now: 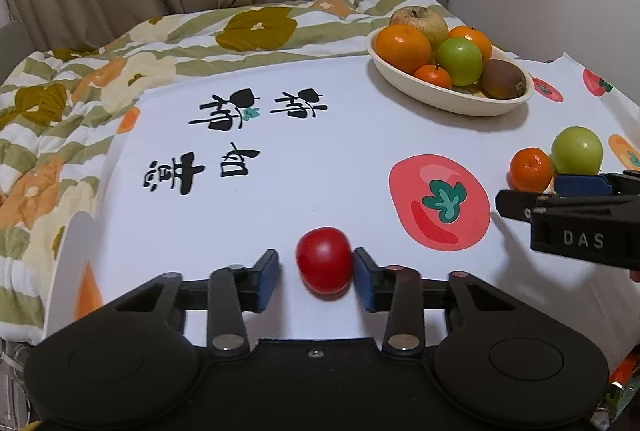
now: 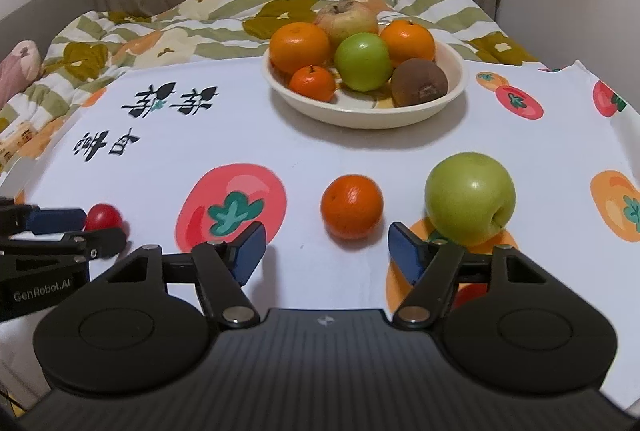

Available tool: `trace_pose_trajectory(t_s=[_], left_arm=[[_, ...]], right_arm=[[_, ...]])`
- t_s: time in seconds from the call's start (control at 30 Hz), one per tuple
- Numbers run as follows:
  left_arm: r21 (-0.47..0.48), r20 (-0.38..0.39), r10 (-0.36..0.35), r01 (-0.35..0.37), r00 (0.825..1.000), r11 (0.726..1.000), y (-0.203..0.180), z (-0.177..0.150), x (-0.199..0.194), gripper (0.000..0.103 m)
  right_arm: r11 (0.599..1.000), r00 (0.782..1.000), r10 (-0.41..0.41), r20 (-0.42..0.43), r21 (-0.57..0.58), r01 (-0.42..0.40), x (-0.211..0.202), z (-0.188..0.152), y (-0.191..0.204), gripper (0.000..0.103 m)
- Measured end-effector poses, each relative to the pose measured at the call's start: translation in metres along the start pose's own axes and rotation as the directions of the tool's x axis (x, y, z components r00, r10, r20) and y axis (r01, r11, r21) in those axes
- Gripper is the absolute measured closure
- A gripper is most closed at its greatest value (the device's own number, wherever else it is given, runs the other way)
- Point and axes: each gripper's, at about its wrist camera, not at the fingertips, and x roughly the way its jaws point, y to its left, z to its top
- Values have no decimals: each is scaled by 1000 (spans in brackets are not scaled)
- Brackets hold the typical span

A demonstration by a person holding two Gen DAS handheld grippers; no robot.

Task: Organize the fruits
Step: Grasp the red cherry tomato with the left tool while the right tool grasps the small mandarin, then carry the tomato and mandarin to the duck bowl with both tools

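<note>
A small red tomato [image 1: 325,258] lies on the white printed cloth between the fingers of my left gripper [image 1: 316,277]. The right pad touches it; a gap remains at the left pad, so the gripper is open. The tomato also shows in the right wrist view [image 2: 103,217]. My right gripper [image 2: 326,251] is open and empty, just behind a small mandarin [image 2: 351,206], with a green apple [image 2: 470,198] right of it. A cream bowl [image 2: 360,111] at the back holds oranges, a green apple, a kiwi and a brownish apple.
The white cloth [image 1: 280,159] with tomato prints and black characters covers the table. A flowered quilt [image 1: 60,119] lies to the left and behind. Curtains hang at the back. The right gripper shows at the right edge of the left wrist view [image 1: 580,207].
</note>
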Motion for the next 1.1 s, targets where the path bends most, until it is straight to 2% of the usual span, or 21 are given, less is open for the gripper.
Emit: trace_pose_trajectory(t_s=[0.07, 0.3, 0.6, 0.67, 1.1], left_arm=[[9, 3, 0, 0, 1000, 1000, -2, 0, 1, 68], [23, 1, -5, 5, 1000, 1000, -2, 0, 1, 69], [7, 0, 9, -9, 1000, 1000, 1, -1, 0, 69], [-5, -3, 18, -18, 1000, 1000, 4, -1, -1, 69], [-40, 17, 52, -51, 999, 998, 12, 1, -25, 69]], right_arm=[[1000, 1000, -3, -5, 3, 3, 4, 2, -1, 28], [1000, 1000, -22, -14, 3, 22, 12, 6, 0, 32], [998, 998, -52, -19, -21, 52, 17, 10, -1, 46], [998, 998, -59, -23, -30, 58, 18, 11, -1, 51], [999, 1000, 10, 0, -52, -10, -8, 19, 8, 52]])
